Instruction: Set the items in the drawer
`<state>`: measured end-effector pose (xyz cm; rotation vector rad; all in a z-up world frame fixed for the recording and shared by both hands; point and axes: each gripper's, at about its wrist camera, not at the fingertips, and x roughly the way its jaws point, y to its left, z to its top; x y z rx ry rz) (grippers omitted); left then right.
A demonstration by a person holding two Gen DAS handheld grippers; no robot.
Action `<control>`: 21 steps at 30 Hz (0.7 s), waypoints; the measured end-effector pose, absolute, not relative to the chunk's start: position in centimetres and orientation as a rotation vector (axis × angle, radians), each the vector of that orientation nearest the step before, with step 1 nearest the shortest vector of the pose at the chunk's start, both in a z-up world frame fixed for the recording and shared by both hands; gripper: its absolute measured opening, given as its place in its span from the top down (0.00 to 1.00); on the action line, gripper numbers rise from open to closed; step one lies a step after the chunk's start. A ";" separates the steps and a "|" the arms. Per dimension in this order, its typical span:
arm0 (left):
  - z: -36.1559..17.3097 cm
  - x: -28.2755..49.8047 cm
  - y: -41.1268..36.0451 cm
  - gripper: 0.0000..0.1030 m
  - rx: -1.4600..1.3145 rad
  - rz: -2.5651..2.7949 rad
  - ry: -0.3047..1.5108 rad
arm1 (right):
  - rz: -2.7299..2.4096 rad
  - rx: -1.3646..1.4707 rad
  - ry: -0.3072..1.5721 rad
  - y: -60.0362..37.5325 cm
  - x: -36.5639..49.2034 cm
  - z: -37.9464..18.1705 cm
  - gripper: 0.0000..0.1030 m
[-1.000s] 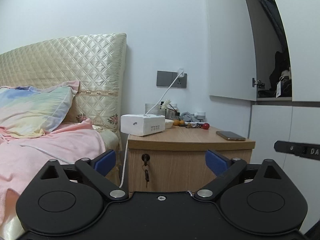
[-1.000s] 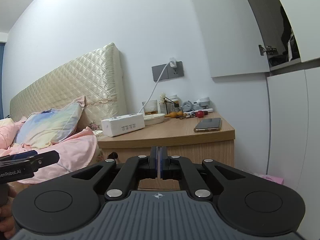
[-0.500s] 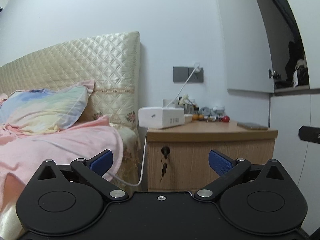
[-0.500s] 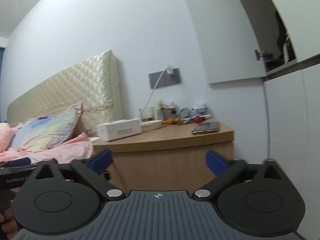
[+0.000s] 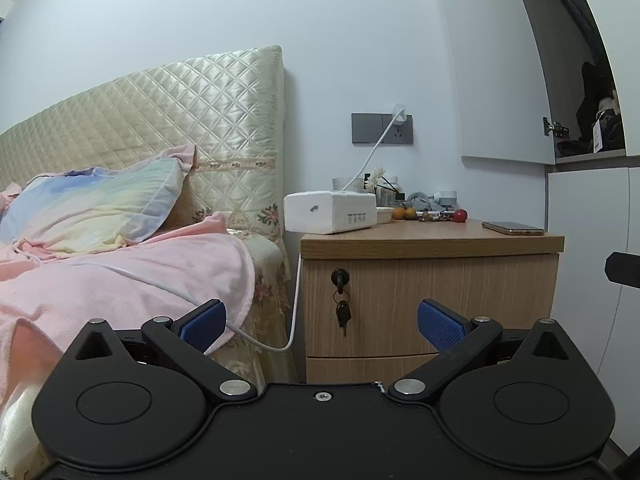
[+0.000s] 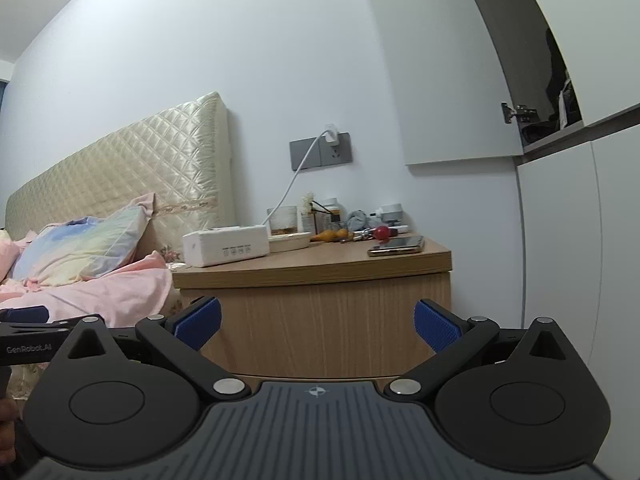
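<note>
A wooden nightstand [image 5: 432, 304] stands beside the bed, its top drawer [image 5: 440, 308] shut, with a key [image 5: 343, 312] hanging from the lock. On top lie a phone [image 5: 513, 228], a white box [image 5: 330, 212], a red ball [image 5: 461, 215] and small clutter. The same nightstand [image 6: 320, 320] and phone [image 6: 396, 245] show in the right wrist view. My left gripper [image 5: 320, 320] is open and empty, in front of the drawer, apart from it. My right gripper [image 6: 316, 320] is open and empty, facing the drawer front.
A bed with pink blanket [image 5: 120, 280] and pillow [image 5: 92, 208] lies left of the nightstand. A white cable [image 5: 296, 300] hangs from the wall socket [image 5: 382, 129] down the nightstand's side. White wardrobe doors [image 5: 580, 260] stand at the right. The left gripper's body [image 6: 28, 348] shows at the right view's left edge.
My right gripper went from shut to open. Both grippers have dropped lower and now face the drawer front rather than the nightstand top.
</note>
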<state>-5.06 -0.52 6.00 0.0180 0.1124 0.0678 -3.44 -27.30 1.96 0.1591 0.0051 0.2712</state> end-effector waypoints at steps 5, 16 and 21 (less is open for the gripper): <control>6.2 -4.8 -0.7 0.01 0.022 0.063 0.126 | 0.279 0.154 0.005 -27.0 -3.4 1.9 0.00; 6.2 -4.8 -0.6 0.01 0.005 0.061 0.125 | 0.288 0.129 0.009 -26.6 -3.3 1.6 0.00; 6.1 -4.9 -0.3 0.01 0.003 0.068 0.122 | 0.287 0.133 0.007 -26.5 -3.3 1.6 0.00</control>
